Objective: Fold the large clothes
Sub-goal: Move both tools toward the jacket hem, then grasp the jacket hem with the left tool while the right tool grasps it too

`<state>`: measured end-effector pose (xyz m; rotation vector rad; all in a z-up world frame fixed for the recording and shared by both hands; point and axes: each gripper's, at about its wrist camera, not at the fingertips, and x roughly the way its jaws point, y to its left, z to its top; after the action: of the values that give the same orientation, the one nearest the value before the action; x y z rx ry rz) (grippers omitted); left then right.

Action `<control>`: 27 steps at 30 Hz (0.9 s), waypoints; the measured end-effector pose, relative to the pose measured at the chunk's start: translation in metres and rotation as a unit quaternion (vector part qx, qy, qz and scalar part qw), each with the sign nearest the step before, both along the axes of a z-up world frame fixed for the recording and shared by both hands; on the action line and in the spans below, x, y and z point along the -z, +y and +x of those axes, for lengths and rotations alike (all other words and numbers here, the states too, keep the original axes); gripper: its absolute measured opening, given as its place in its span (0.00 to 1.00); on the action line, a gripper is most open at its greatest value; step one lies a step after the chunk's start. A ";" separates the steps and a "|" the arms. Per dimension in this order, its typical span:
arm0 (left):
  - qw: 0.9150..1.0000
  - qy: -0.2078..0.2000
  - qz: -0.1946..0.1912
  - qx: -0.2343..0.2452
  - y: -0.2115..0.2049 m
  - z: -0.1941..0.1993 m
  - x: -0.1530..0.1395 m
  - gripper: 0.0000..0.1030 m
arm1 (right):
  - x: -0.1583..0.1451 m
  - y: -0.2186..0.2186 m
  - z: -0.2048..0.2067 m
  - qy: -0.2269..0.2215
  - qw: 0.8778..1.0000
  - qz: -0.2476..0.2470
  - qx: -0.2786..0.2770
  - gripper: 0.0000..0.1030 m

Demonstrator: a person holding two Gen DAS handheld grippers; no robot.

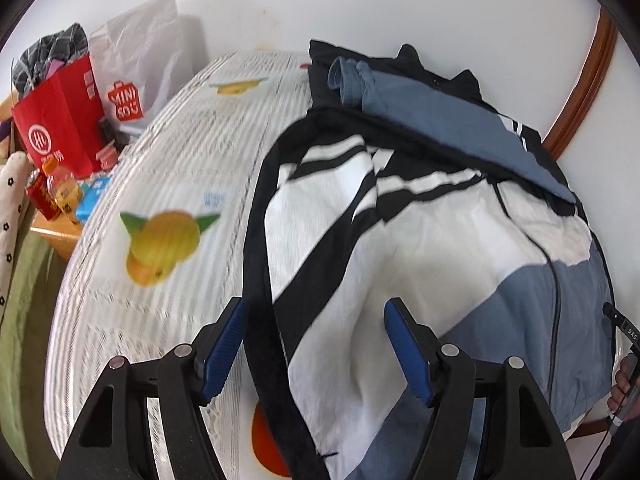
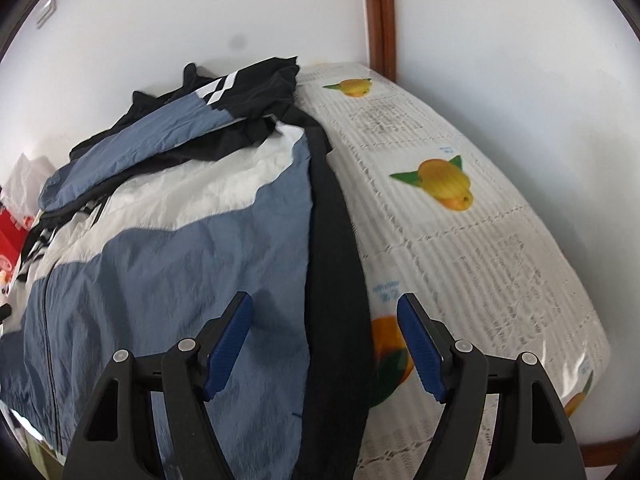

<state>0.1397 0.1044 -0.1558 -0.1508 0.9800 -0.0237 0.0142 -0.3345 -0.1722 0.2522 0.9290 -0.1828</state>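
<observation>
On the table: your jacket point(image 1: 420, 248) lies spread over a white cloth point(image 1: 168, 168) printed with yellow fruit and grey text.
Jacket look: blue-grey lower panels, a white band across the middle, black trim with white stripes near the top, and a dark zip running down the front.
Sleeve: one blue-grey sleeve point(image 1: 420, 104) is folded across the upper part, its ribbed cuff toward the left in your left view.
Black edge: a long black strip point(image 2: 332, 240) runs down the jacket's side, next to bare cloth.
Left gripper point(image 1: 316, 344): your jaws stand apart above the black edge and white panel, pressing on nothing.
Right gripper point(image 2: 326, 346): your jaws are likewise spread, over the black strip, gripping nothing.
Blur: both views are smeared, so fine fabric detail is unclear.
Left clutter: a red bag point(image 1: 60, 120), a white bag point(image 1: 136, 60) and a bottle point(image 1: 62, 188) sit beyond the table's far left.
</observation>
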 end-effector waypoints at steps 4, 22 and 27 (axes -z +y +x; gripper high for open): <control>1.000 0.004 0.004 0.002 0.002 -0.009 0.010 0.68 | 0.005 0.013 0.000 0.005 1.000 -0.004 -0.025 0.71; 0.999 -0.008 0.019 0.030 -0.004 -0.035 0.012 0.59 | 0.010 0.034 -0.011 0.005 0.998 -0.038 -0.053 0.55; 0.999 -0.011 0.014 0.035 -0.006 -0.041 0.011 0.36 | 0.008 0.038 -0.017 -0.005 0.997 -0.037 -0.064 0.26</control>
<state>0.0988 0.0985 -0.1664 -0.0894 0.9631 -0.0758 -0.0031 -0.2962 -0.1806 0.1239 0.9238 -0.0978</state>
